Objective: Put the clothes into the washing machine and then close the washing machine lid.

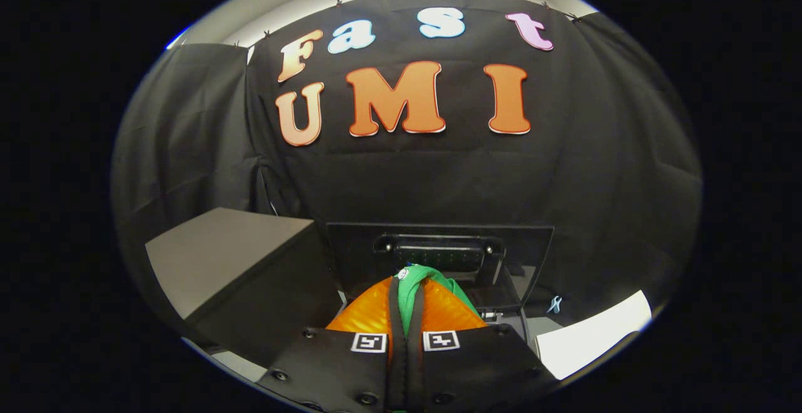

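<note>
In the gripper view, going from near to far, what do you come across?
Gripper, its fingers shut on the green cloth → raised dark washing machine lid just beyond → black cloth wall at the back.

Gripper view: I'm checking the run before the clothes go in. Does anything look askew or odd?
Nothing stands out. The gripper has its fingers closed on a green cloth, which bunches up above them. Beyond them the washing machine lid stands open and upright, with no damage or spill visible.

The green garment hangs mostly hidden between the fingers (washing machine half-blocked).
</note>
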`<state>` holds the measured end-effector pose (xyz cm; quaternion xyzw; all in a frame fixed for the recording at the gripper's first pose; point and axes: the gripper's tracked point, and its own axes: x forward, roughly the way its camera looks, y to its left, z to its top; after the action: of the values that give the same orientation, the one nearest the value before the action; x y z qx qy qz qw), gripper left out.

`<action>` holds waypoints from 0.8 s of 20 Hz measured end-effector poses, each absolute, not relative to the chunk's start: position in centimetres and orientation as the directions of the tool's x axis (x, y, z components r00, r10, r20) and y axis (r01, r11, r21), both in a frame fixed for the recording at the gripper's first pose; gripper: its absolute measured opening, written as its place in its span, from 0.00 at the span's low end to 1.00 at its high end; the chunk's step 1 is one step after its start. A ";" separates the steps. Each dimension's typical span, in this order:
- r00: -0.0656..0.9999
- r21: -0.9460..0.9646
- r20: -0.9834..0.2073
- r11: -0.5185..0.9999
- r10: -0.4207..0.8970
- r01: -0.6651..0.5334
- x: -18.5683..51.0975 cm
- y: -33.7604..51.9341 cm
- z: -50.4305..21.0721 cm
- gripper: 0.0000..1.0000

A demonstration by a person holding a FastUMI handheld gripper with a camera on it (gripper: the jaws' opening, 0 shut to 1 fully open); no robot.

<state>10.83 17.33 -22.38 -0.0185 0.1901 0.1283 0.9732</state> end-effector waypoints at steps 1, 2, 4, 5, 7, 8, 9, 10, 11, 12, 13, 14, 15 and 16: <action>0.889 0.014 -0.388 0.966 0.242 -0.257 10.9 17.3 -23.8 0.08; 0.880 0.018 -0.409 0.967 0.240 -0.255 10.7 17.2 -25.6 0.08; 0.854 0.036 -0.461 0.967 0.239 -0.252 10.6 17.0 -29.1 0.08; 0.842 0.044 -0.482 0.967 0.242 -0.253 10.7 17.0 -30.6 0.08; 0.832 0.031 -0.502 0.966 0.238 -0.257 11.3 16.8 -33.0 0.08; 0.827 0.017 -0.512 0.965 0.233 -0.261 11.7 16.4 -34.2 0.08; 0.821 0.008 -0.522 0.963 0.233 -0.268 12.2 16.3 -35.0 0.08; 0.812 -0.001 -0.538 0.963 0.226 -0.269 12.5 16.1 -35.9 0.08; 0.800 -0.005 -0.559 0.963 0.220 -0.268 12.9 16.0 -36.7 0.08; 0.788 0.002 -0.577 0.964 0.217 -0.264 13.3 16.0 -37.6 0.08; 0.776 0.018 -0.591 0.965 0.220 -0.260 13.7 16.2 -38.4 0.08; 0.761 0.027 -0.612 0.968 0.214 -0.250 14.0 16.1 -39.2 0.08; 0.752 0.036 -0.626 0.972 0.204 -0.234 14.0 16.0 -40.1 0.08; 0.742 0.048 -0.641 0.974 0.198 -0.219 13.5 15.7 -41.0 0.08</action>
<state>13.46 15.66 -40.99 -0.0153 0.3414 0.1120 0.9331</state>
